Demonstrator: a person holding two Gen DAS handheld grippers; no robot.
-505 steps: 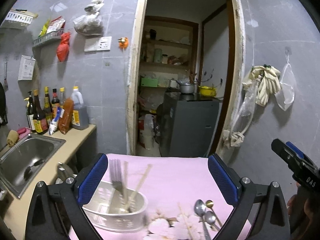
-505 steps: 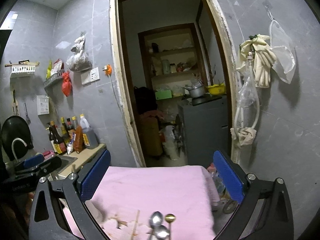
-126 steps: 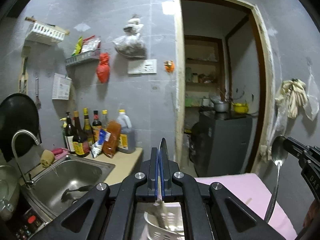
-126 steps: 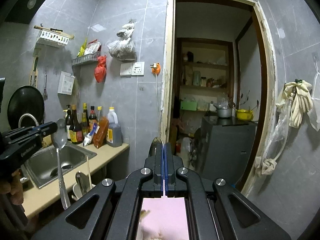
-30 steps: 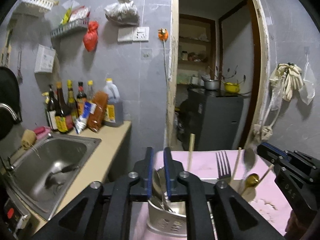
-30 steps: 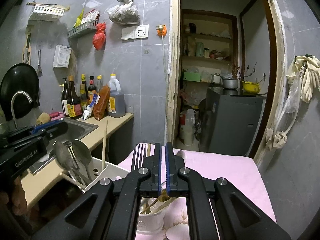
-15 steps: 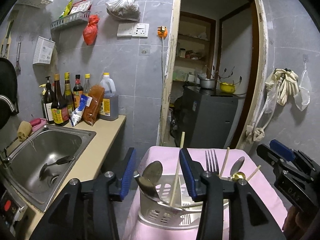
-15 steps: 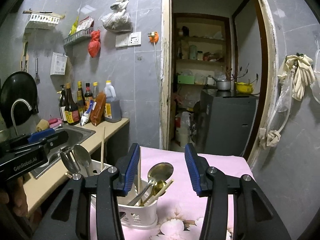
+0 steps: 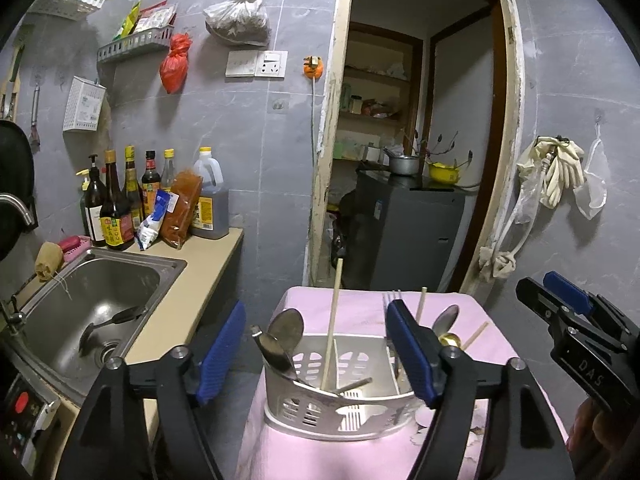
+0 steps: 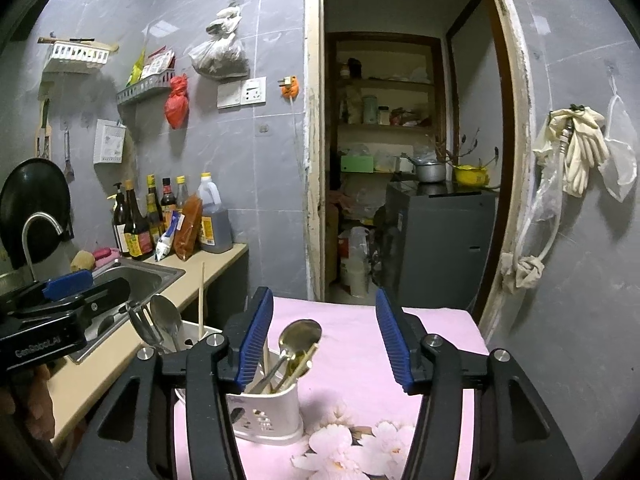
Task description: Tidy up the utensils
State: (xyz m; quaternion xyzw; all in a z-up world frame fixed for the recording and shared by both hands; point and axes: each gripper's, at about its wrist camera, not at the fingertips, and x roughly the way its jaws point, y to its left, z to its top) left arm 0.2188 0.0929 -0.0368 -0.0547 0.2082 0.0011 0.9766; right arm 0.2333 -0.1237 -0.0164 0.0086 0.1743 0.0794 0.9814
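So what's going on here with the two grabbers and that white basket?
A person is sorting cutlery into a white caddy on a pink-covered table. Spoons, a fork and chopsticks stand in it. The left tongs and right tongs are both opening and hold nothing; the caddy shows between their tips, untouched. No cutlery is visible loose on the cloth, so the sorting looks about done.
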